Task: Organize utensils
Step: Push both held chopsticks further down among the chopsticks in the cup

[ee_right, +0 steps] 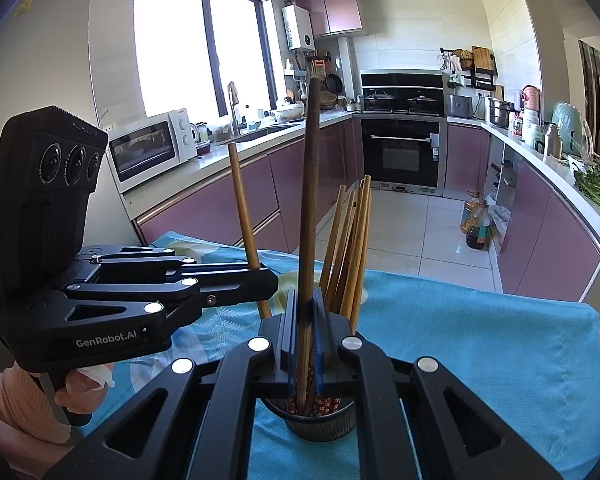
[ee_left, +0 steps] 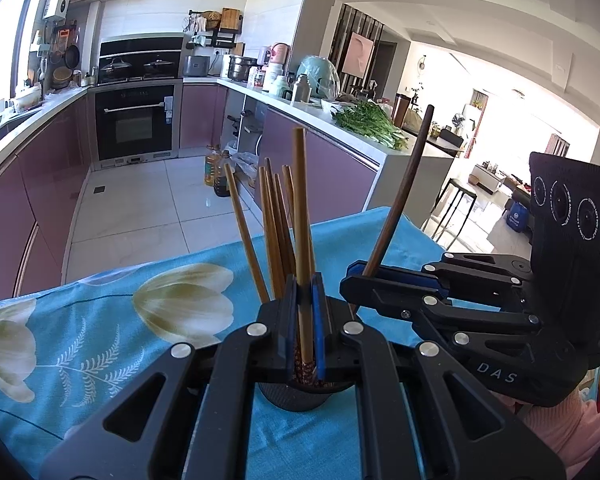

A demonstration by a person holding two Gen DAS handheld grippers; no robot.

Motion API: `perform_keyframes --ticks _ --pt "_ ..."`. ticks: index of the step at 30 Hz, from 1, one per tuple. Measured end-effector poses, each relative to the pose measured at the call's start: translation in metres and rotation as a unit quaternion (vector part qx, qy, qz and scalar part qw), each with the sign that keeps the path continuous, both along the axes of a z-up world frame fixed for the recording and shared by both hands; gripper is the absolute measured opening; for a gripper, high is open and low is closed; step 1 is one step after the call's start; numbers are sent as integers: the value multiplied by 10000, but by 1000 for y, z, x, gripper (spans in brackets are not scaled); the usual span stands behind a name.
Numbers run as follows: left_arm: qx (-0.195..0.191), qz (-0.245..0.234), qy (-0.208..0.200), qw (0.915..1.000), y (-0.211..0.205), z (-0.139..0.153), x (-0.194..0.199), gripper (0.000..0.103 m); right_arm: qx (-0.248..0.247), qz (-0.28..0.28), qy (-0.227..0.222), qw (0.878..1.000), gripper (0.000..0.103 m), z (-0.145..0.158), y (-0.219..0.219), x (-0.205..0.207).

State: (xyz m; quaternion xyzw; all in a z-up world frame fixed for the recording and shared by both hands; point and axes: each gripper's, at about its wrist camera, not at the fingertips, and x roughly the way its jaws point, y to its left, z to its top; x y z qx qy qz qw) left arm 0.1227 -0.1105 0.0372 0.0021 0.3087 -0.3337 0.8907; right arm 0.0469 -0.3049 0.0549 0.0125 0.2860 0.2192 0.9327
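Note:
A dark round holder (ee_left: 296,398) stands on the blue flowered cloth (ee_left: 100,320) with several light wooden chopsticks (ee_left: 276,232) upright in it. My left gripper (ee_left: 305,320) is shut on a light chopstick (ee_left: 300,200) whose lower end is in the holder. My right gripper (ee_left: 360,276) is shut on a dark brown chopstick (ee_left: 404,192) just right of the holder. In the right wrist view my right gripper (ee_right: 306,320) holds the dark chopstick (ee_right: 312,184) over the holder (ee_right: 320,420), beside the light chopsticks (ee_right: 352,240). My left gripper (ee_right: 260,276) grips its light chopstick (ee_right: 240,200) at left.
The table's far edge (ee_right: 460,280) drops to a tiled kitchen floor. Purple cabinets, an oven (ee_right: 400,156), a microwave (ee_right: 148,148) and oil bottles (ee_right: 474,220) stand beyond. Greens (ee_left: 368,120) lie on the counter.

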Motion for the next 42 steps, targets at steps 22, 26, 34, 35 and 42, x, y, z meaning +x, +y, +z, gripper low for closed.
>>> perform_keyframes --ticks 22,26,34,35,42 --pt "7 10 124 9999 -1 -7 6 8 18 13 82 10000 6 -6 2 5" --pt "17 25 135 9999 0 -8 6 8 33 11 92 10000 6 -7 5 6" --pt "22 56 150 9999 -1 -10 10 8 113 -13 121 9999 6 -9 4 10" --pt "20 62 155 9999 -1 -11 11 8 122 -18 125 9998 6 -9 6 11" --pt "32 97 191 9998 -1 -13 13 8 199 -36 139 9997 6 -9 5 15"
